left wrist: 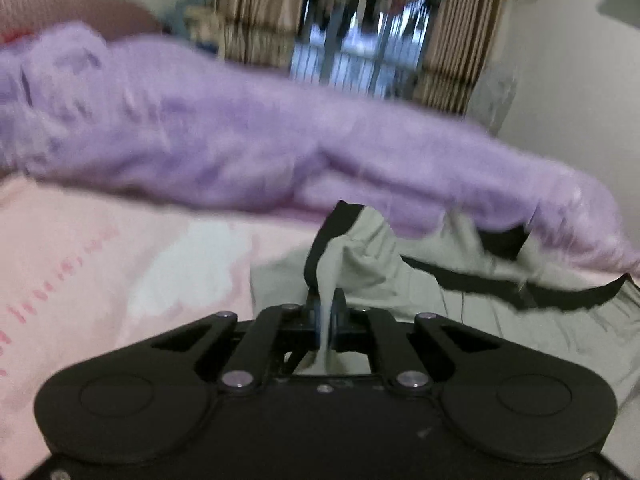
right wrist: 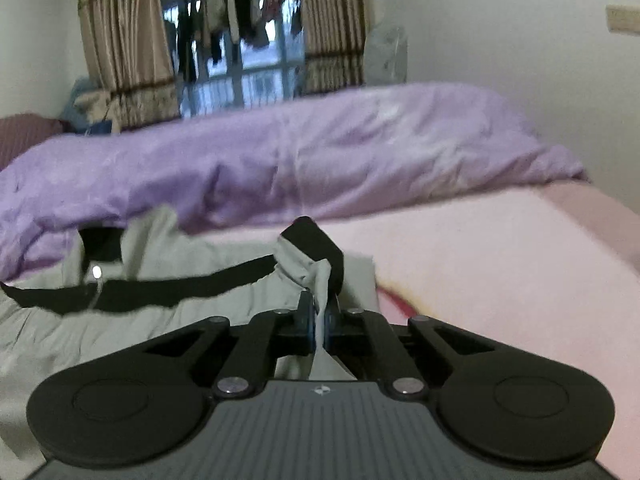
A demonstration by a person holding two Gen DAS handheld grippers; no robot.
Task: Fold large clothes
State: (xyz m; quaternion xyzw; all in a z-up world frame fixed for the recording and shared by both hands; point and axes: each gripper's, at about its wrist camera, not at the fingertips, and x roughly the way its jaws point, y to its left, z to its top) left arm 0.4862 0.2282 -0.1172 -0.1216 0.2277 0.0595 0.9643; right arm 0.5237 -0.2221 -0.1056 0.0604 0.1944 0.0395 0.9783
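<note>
A pale grey-green garment [left wrist: 372, 264] with black trim lies on a pink bed sheet [left wrist: 120, 264]. My left gripper [left wrist: 326, 304] is shut on a pinched fold of it near a black-edged corner. In the right wrist view the same garment [right wrist: 160, 312] spreads to the left, with a black band [right wrist: 160, 286] across it. My right gripper [right wrist: 318, 312] is shut on another fold of it beside a black cuff [right wrist: 316, 248]. Both folds are lifted slightly off the bed.
A crumpled purple duvet [right wrist: 320, 152] lies across the bed just beyond the garment; it also shows in the left wrist view [left wrist: 200, 140]. Behind it are striped curtains [right wrist: 120, 40] and a window. A white wall [right wrist: 500, 40] is on the right. The pink sheet [right wrist: 480, 260] extends right.
</note>
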